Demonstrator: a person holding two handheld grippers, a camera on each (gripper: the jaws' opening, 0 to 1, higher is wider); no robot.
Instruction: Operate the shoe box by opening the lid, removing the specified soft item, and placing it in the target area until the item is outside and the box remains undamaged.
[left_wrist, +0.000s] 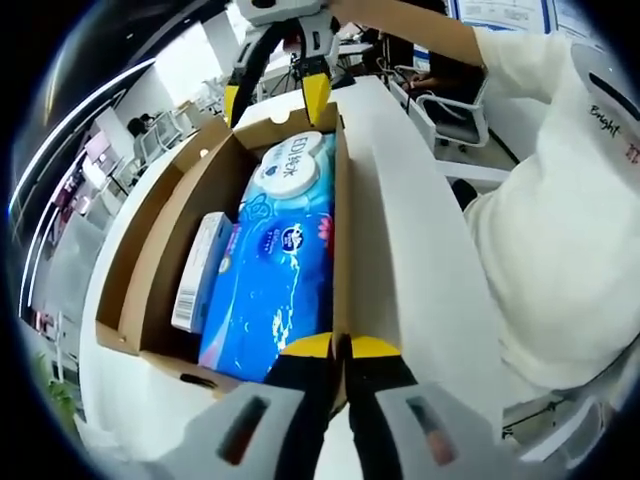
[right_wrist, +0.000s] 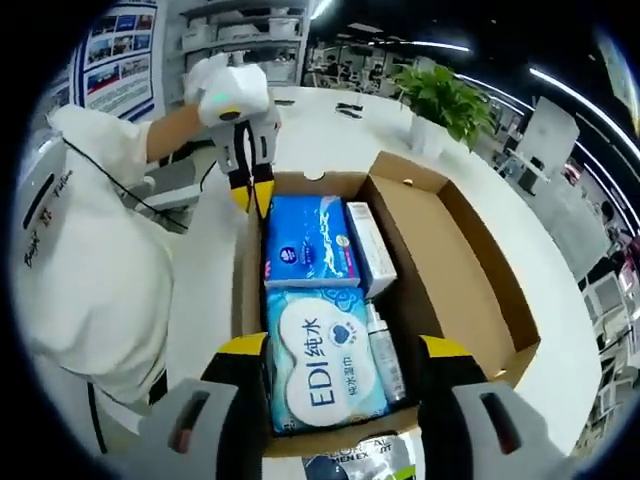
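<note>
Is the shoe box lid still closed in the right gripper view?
No, the shoe box lies open, its lid folded back, with the blue tissue pack and wet wipes pack visible inside.

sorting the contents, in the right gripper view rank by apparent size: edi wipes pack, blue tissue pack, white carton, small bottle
1. EDI wipes pack, though nearest the camera
2. blue tissue pack
3. white carton
4. small bottle

A big white table (right_wrist: 330, 125) holds everything here. Its far edge looks curved. An open brown cardboard box (right_wrist: 455, 235) sits flat on the table top, with its lid folded out to one side and lying on the table. A green plant (right_wrist: 445, 100) stands near the far edge, well apart from the box. Some small dark things (right_wrist: 350, 108) lie beside the plant, maybe pens, but they are too small to tell.
</note>
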